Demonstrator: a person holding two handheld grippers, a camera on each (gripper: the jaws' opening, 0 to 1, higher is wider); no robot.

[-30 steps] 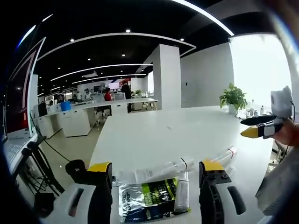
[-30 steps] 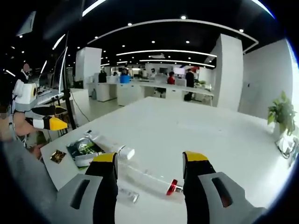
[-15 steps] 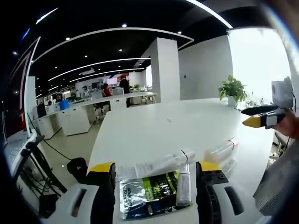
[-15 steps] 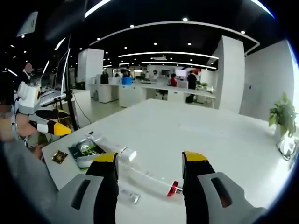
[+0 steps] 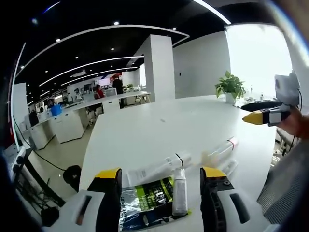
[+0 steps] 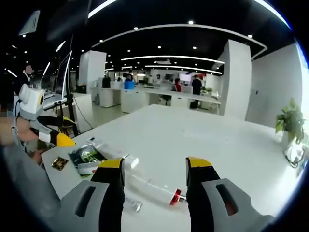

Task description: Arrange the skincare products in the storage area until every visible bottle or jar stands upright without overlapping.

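Several skincare items lie flat on the white table. In the left gripper view, a black-and-green sachet lies between my jaws with a white tube resting on it. Beyond them lie a long clear bottle and a clear tube with a red cap. My left gripper stands open just above them, holding nothing. The right gripper hovers at the right. In the right gripper view, my right gripper is open above the red-capped tube. The left gripper hangs over the sachet.
A small brown sachet lies near the table corner and a small clear piece near my right gripper's left jaw. A potted plant stands at the far end. The table edge drops to the floor. Desks and people fill the room behind.
The left gripper has dipped lower over the sachet and its view has swung slightly. The right gripper has barely moved. The products lie where they were.
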